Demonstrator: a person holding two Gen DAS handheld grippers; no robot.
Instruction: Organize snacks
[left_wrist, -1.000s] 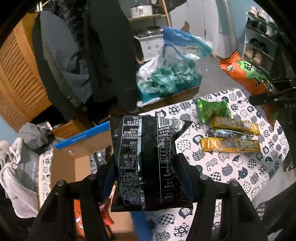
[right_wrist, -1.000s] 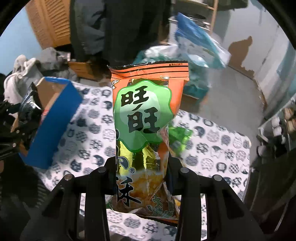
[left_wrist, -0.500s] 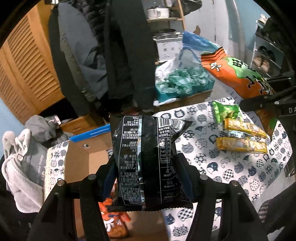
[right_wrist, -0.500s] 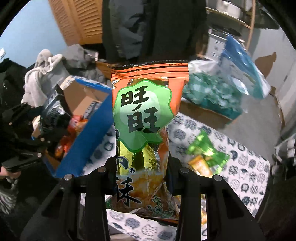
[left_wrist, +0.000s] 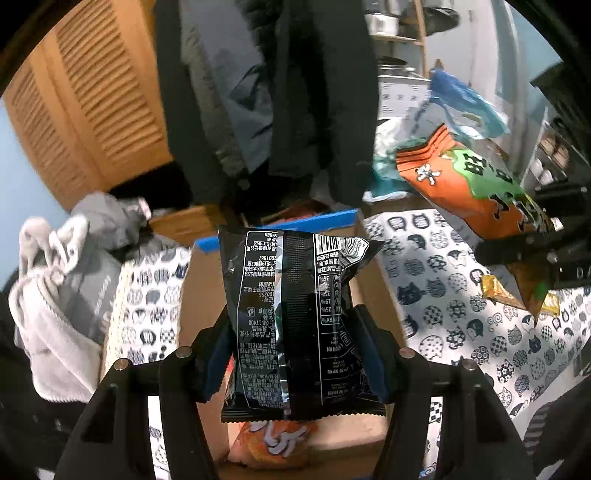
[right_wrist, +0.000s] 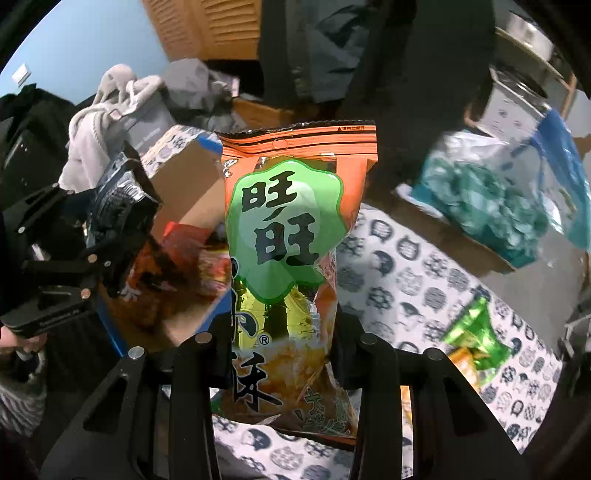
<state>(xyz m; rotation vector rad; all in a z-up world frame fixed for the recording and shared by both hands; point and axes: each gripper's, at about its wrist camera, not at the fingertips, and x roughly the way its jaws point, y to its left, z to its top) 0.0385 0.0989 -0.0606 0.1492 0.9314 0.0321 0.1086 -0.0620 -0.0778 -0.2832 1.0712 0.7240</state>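
Observation:
My left gripper (left_wrist: 293, 350) is shut on a black snack bag (left_wrist: 291, 314) with white print, held upright over an open cardboard box (left_wrist: 199, 295) with a blue rim. An orange snack pack (left_wrist: 273, 443) lies in the box below it. My right gripper (right_wrist: 282, 354) is shut on an orange bag with a green label (right_wrist: 288, 236). That orange bag (left_wrist: 469, 188) also shows at the right of the left wrist view. In the right wrist view the box (right_wrist: 192, 184) sits left of the orange bag, with red and orange packs (right_wrist: 184, 251) inside and the left gripper (right_wrist: 92, 240) above it.
A cat-print cloth (left_wrist: 461, 295) covers the table. A green pack (right_wrist: 476, 336) and yellow bars (left_wrist: 498, 291) lie on it to the right. Dark coats (left_wrist: 314, 92) hang behind, grey and white clothes (left_wrist: 66, 280) pile at the left, and a blue bag of teal wrappers (right_wrist: 491, 192) stands beyond.
Both grippers have swung left with their bags. The box now lies under the black bag, and the orange bag has come close beside the box. Both grips are unchanged.

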